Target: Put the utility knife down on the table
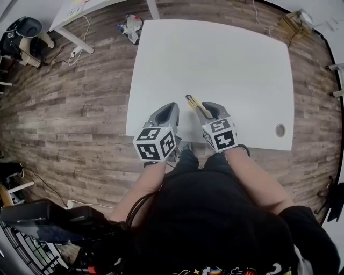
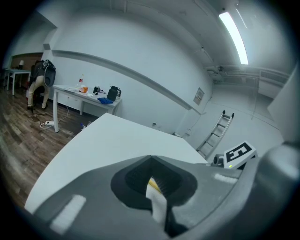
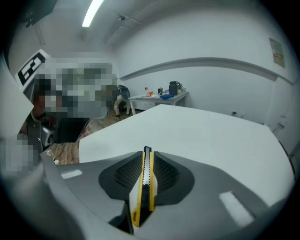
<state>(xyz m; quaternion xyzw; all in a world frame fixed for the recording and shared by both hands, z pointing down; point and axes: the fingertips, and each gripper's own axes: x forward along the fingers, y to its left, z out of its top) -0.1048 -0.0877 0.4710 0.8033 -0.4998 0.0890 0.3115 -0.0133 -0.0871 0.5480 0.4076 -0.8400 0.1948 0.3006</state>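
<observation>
Far left in the head view: wood floor [image 1: 80, 107] strewn with cables and clutter too small to name, and the corner of a second desk [image 1: 75, 11] cut off by the top edge.

Next, the left tool [image 1: 170, 109], over the near edge of the white surface [image 1: 226, 59], with its marker cube [image 1: 156, 142] toward the body. In the left gripper view, left tool [image 2: 151, 158] with jaws pressed together and nothing recognisable gripped. Only a pale sliver with a yellowish streak in the slit between the pads, too blurred to identify.

Just to the right, the knife [image 1: 192, 101], yellow and black, front end sticking out ahead of the right tool [image 1: 206, 109] over the surface. Touching the surface or clear of it: impossible to judge.

In the right gripper view, right tool [image 3: 147, 157] clamped on the knife [image 3: 146, 185], held edge-up between ribbed pads, rear end lost below the jaws.

Far right: a small round hole [image 1: 280, 129] near the surface's edge.
</observation>
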